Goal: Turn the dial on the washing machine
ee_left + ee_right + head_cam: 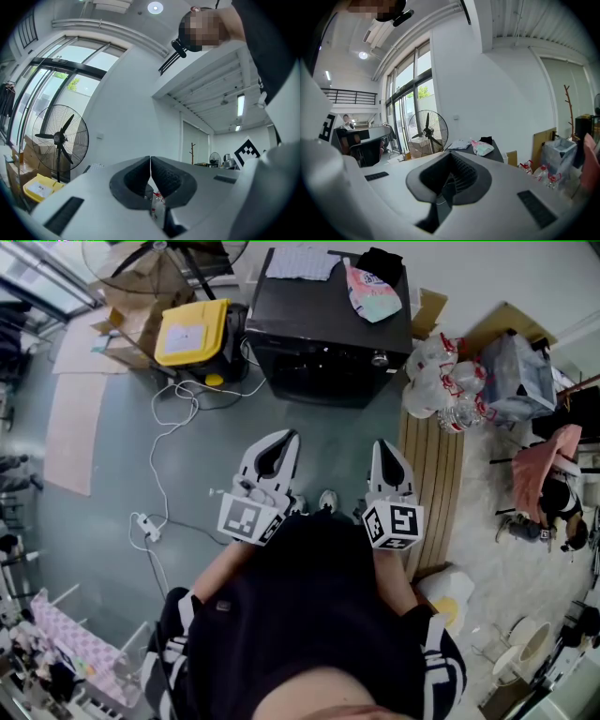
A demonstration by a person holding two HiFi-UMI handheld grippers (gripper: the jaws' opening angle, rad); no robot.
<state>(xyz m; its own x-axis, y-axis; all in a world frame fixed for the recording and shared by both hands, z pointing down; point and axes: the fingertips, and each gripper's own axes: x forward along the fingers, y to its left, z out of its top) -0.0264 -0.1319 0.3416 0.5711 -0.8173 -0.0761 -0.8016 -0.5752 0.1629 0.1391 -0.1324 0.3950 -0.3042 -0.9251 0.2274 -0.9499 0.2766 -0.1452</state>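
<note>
Black washing machine [328, 343] faces closed left tongs [284, 440] and right tongs [387, 448].

1. Dial [379, 359] on the washing machine [328, 343]: too small in the head view to read its setting.
2. Fan [141, 268]: cut off by the top edge.
3. Red-and-white thing [158, 199] glimpsed through the left gripper [150, 161]: unidentifiable.

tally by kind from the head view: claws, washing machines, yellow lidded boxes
claws: 2 (left claw, right claw)
washing machine: 1
yellow-lidded box: 1
total: 4
</note>
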